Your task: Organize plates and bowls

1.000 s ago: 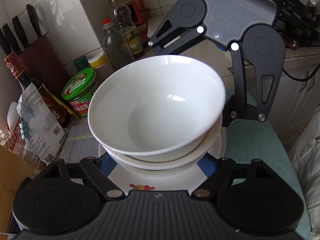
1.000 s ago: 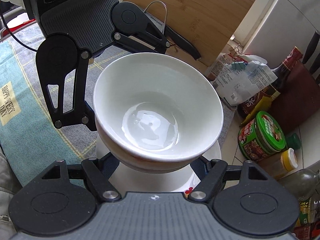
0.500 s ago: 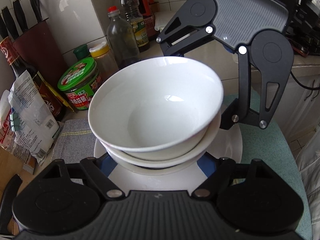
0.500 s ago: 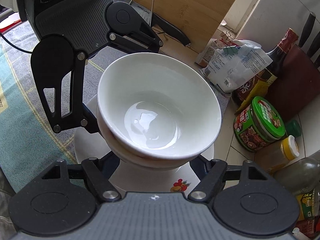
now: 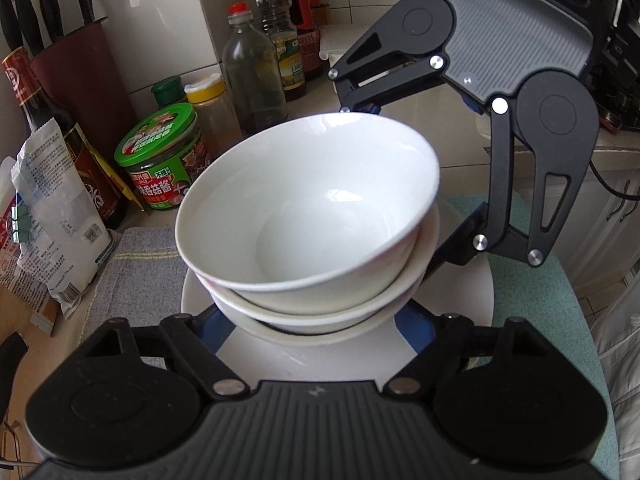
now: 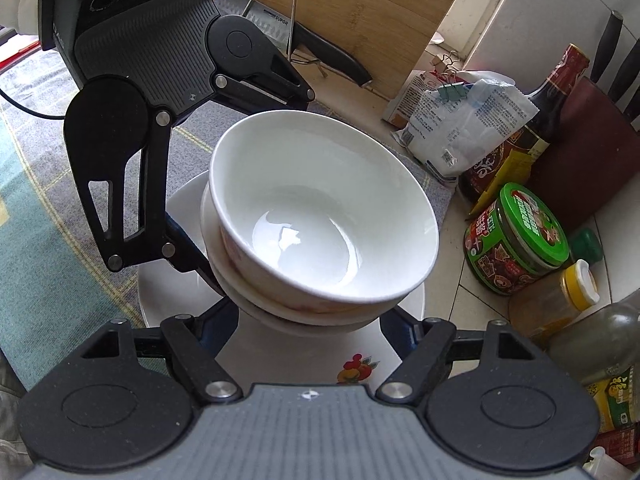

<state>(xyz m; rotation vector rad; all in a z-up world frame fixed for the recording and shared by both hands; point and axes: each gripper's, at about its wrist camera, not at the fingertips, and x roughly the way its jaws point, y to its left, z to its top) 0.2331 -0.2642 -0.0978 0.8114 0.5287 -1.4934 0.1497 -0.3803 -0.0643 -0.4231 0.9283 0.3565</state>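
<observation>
A stack of white bowls (image 5: pixel 312 216) stands over a white plate (image 5: pixel 468 280) with a fruit print (image 6: pixel 356 366). Both grippers reach in from opposite sides. My left gripper (image 5: pixel 316 320) spans the lower bowls, its fingers wide apart against their sides; it also shows in the right wrist view (image 6: pixel 192 248). My right gripper (image 6: pixel 312 320) does the same from the other side and shows in the left wrist view (image 5: pixel 452 240). The bowls hide all fingertips, so the grip is unclear. The top bowl (image 6: pixel 320 208) tilts slightly.
A green-lidded jar (image 5: pixel 160 156), sauce and oil bottles (image 5: pixel 252 68), a knife block (image 5: pixel 80 80) and a white bag (image 5: pixel 52 220) stand close by the tiled wall. A wooden cutting board (image 6: pixel 360 12) and a knife (image 6: pixel 332 60) lie beyond. A grey cloth (image 5: pixel 136 264) and a teal mat (image 5: pixel 536 300) lie beneath.
Both grippers and the bowl stack have shifted across the counter toward the jars and bottles. More of the plate shows around the bowls now.
</observation>
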